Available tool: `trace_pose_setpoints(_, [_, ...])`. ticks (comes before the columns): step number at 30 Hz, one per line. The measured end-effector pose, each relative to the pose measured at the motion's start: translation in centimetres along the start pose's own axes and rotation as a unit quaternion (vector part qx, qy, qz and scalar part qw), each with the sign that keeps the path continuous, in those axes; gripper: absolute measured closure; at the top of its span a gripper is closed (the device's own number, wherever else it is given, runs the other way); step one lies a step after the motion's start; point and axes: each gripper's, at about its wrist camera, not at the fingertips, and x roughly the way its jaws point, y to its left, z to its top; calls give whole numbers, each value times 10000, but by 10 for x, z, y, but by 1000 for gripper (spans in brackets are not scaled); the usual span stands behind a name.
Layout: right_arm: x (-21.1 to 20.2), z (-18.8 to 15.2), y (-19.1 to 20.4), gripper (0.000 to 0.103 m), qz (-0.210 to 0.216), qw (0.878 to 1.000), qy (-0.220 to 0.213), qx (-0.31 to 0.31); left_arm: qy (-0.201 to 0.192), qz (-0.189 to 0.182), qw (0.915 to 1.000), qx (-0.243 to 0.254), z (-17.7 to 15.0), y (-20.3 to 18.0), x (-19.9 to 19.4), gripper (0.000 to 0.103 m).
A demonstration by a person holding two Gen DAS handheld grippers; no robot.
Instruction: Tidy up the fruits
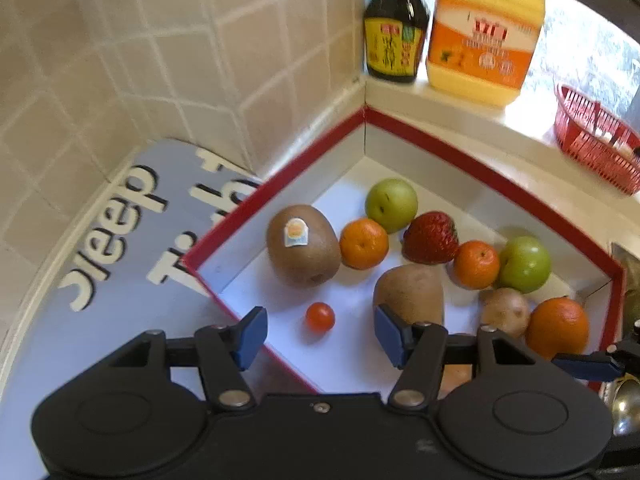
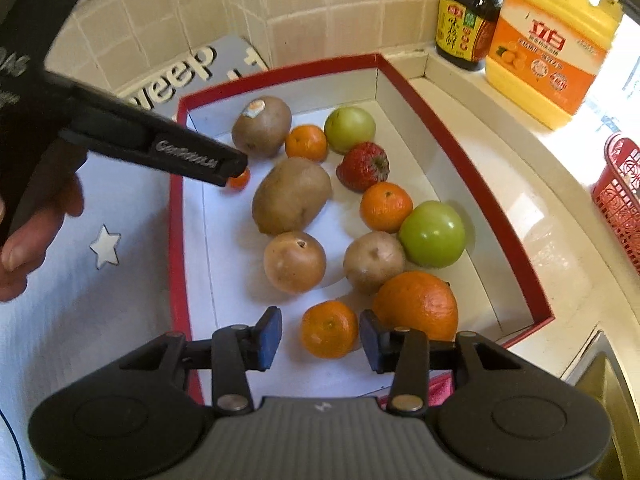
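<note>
A red-rimmed white box (image 1: 280,176) (image 2: 472,168) holds several fruits. In the left wrist view a small cherry tomato (image 1: 320,317) lies just ahead of my open left gripper (image 1: 320,336), between its blue pads. Behind it are a stickered kiwi (image 1: 303,244), a tangerine (image 1: 363,243), a green apple (image 1: 391,204) and a strawberry (image 1: 430,237). In the right wrist view my open right gripper (image 2: 320,339) straddles a small tangerine (image 2: 329,329), pads apart from it. A large orange (image 2: 416,304) lies beside it. The left gripper (image 2: 236,168) reaches in from the left over the tomato (image 2: 240,179).
A soy sauce bottle (image 1: 394,28) and a yellow detergent jug (image 1: 486,32) stand on the sill behind the box. A red basket (image 1: 600,140) sits at the right. A grey "Sleep Tight" mat (image 1: 120,240) lies under the box, against a tiled wall. A sink edge (image 2: 600,360) is at lower right.
</note>
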Motion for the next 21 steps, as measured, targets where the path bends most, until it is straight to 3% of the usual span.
trace_pose_setpoints(4, [-26, 1, 5, 57, -52, 9987, -482, 144, -326, 212, 9992, -16, -11, 5, -34, 31])
trace_pose_setpoints(10, [-60, 8, 20, 40, 227, 9901, -1251, 592, -874, 968, 9910, -298, -39, 22, -88, 24])
trace_pose_setpoints(15, [-79, 10, 45, 21, -25, 9827, -1710, 710, -1102, 1631, 9789, -541, -66, 41, -126, 23])
trace_pose_setpoints(21, [-88, -1, 71, 20, -237, 9753, -1916, 1072, -1275, 1523, 9762, -875, -95, 56, -153, 22])
